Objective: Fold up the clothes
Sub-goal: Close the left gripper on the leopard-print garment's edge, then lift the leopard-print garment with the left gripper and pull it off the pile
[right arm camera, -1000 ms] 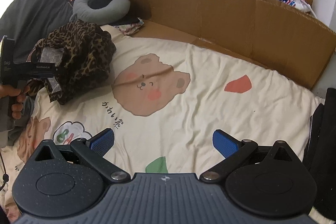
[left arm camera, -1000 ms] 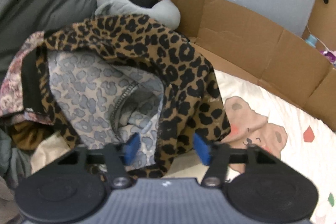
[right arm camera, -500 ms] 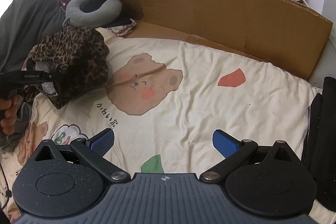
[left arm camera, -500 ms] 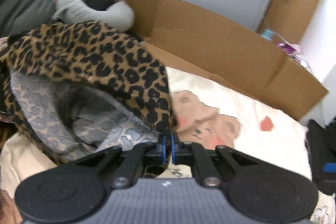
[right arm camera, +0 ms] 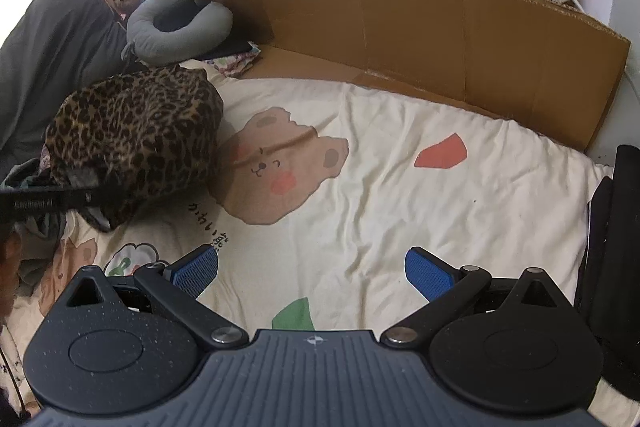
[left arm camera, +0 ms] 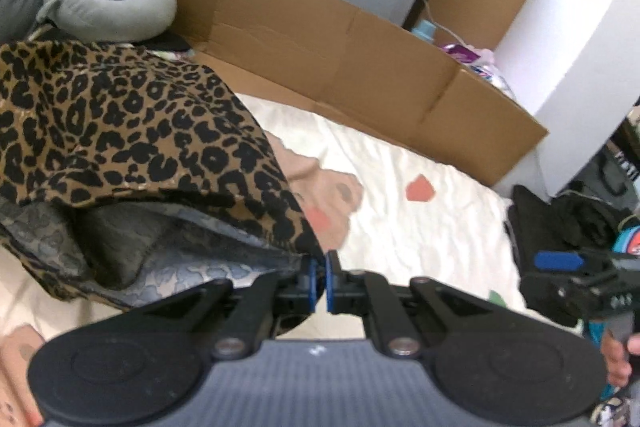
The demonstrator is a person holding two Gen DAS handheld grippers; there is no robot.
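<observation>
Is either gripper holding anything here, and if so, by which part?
The left gripper is shut on the leopard-print garment, pinching its edge where the grey lining shows. The right gripper is open and holds nothing.

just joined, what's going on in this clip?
A person is folding clothes on a bed with handheld tongs. The left tongs are shut on the edge of a crumpled brown leopard-print garment lying on the cream bear-print bedsheet. The right tongs are open and empty, held over the sheet's bare middle. No fold is visible yet.
</observation>
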